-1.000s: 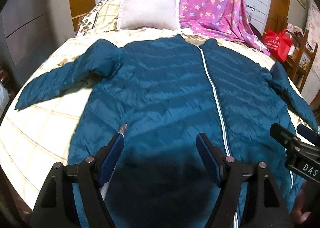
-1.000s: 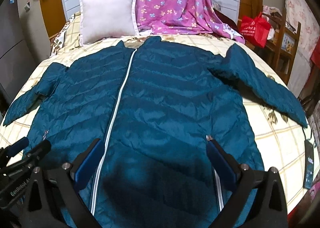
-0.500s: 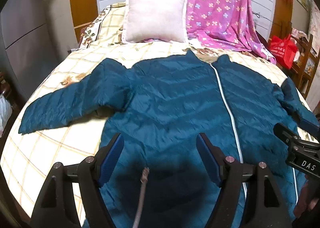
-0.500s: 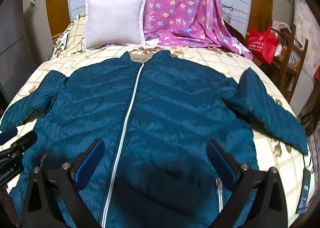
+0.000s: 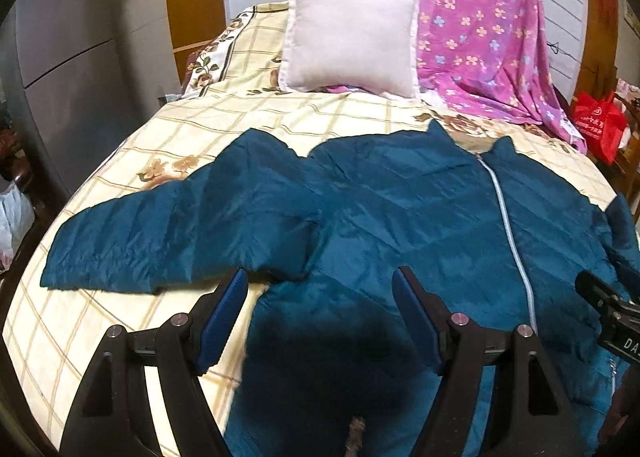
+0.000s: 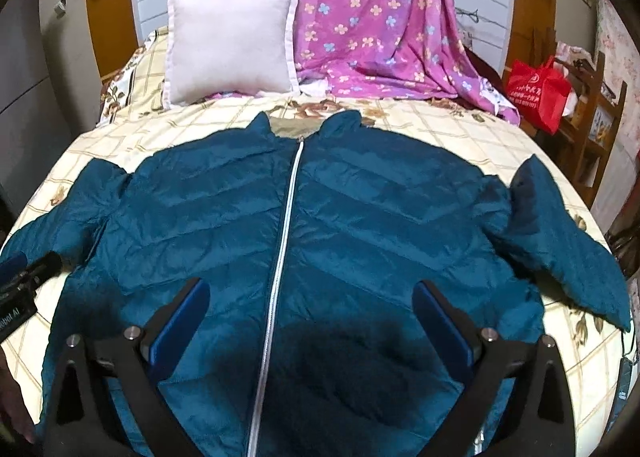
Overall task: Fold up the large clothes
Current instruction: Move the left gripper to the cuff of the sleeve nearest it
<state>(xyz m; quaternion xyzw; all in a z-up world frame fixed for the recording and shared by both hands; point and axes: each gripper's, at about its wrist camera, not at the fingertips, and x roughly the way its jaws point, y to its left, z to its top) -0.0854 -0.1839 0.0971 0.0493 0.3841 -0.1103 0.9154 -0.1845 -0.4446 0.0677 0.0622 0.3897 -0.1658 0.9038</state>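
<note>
Teal jacket [image 6: 360,225] lies flat, front up, on the bed [image 5: 100,321], zipper running away from both claws. Left claw [image 5: 320,309] and right claw [image 6: 312,321] released, empty, above hem. Left sleeve [image 5: 160,241] lies nearer left claw.

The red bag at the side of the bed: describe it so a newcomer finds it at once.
Start at the bed with the checked cream sheet, where the teal quilted jacket lies spread. Follow the pink flowered blanket down its right edge to the wooden shelf. The shiny red bag with white print there is the only red item beside the bed.
</note>
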